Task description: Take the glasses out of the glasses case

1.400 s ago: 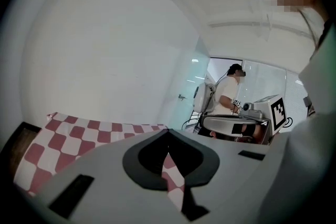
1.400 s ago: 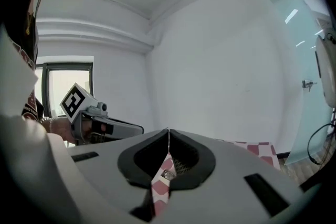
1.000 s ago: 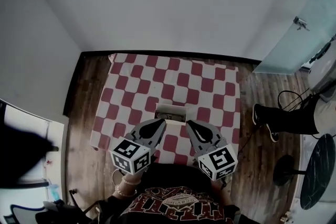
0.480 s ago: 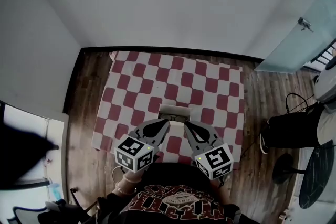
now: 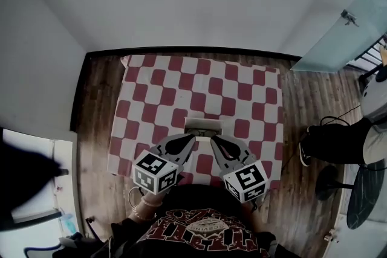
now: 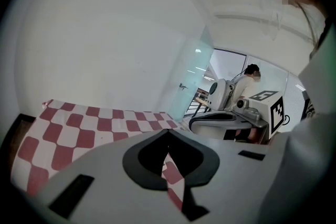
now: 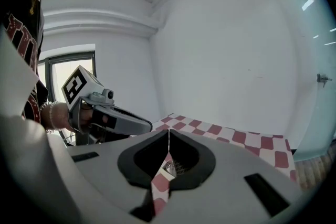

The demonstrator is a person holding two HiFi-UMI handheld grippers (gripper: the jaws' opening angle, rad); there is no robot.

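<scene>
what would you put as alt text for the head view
Seen from above, the left gripper and right gripper, both shut and empty, point their tips at a small glasses case near the front edge of a table under a red-and-white checked cloth. Wood floor surrounds the table.

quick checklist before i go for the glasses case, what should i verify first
1. Location of the glasses case: ok, it lies on the checkered cloth, just ahead of both grippers.
2. Case open, contents visible: cannot tell, too small in the head view.
3. left gripper ready to grasp: not ok, jaws shut, nothing held.
4. right gripper ready to grasp: not ok, jaws shut, nothing held.
5. Path to the case: ok, the head view shows nothing between the jaw tips and it.
</scene>
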